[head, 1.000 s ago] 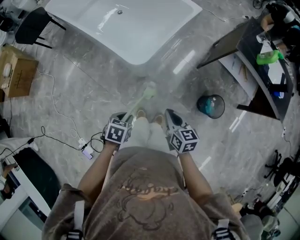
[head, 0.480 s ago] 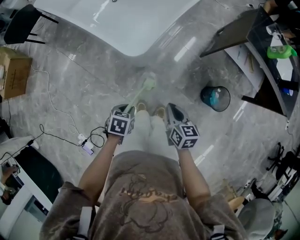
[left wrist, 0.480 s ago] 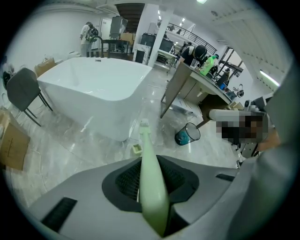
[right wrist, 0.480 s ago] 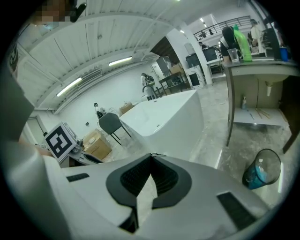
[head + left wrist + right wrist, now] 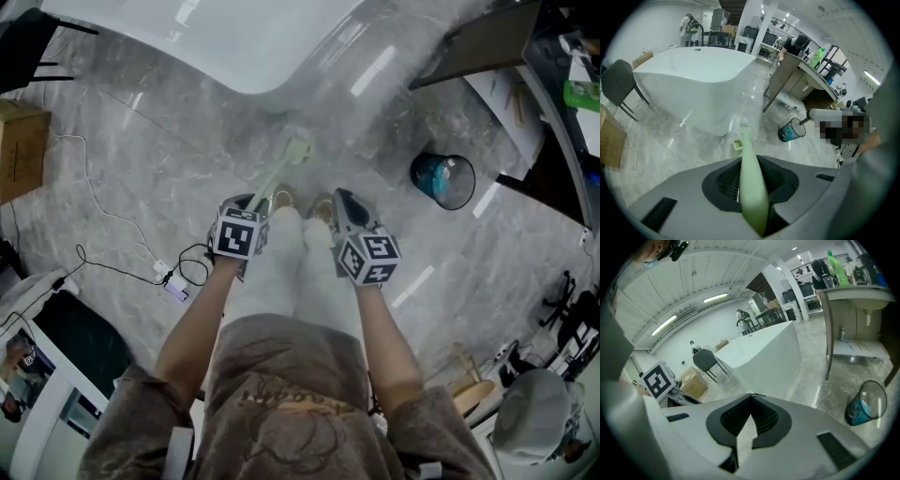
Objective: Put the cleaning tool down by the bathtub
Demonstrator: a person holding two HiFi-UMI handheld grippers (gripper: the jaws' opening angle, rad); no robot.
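Observation:
A pale green long-handled brush (image 5: pixel 279 173) sticks out forward from my left gripper (image 5: pixel 255 202), which is shut on its handle (image 5: pixel 751 183). In the head view its head hangs just above the grey marble floor, short of the white bathtub (image 5: pixel 216 37). In the left gripper view the bristle end (image 5: pixel 744 124) points at the tub's near wall (image 5: pixel 693 79). A small green square piece (image 5: pixel 737 144) lies on the floor below the brush. My right gripper (image 5: pixel 343 202) is level with the left one, shut with nothing in it; its tips (image 5: pixel 752 395) touch.
A dark bin with blue contents (image 5: pixel 443 180) stands on the floor to the right, beside a desk (image 5: pixel 487 42). On the left are a cardboard box (image 5: pixel 21 150), a black chair (image 5: pixel 23 47) and cables with a power strip (image 5: pixel 173 289). The person's shoes (image 5: pixel 281 199) are below the grippers.
The bathtub has slid toward the top of the head view and the bin has drifted right. Both grippers hold the same pose, with the brush still in the left one.

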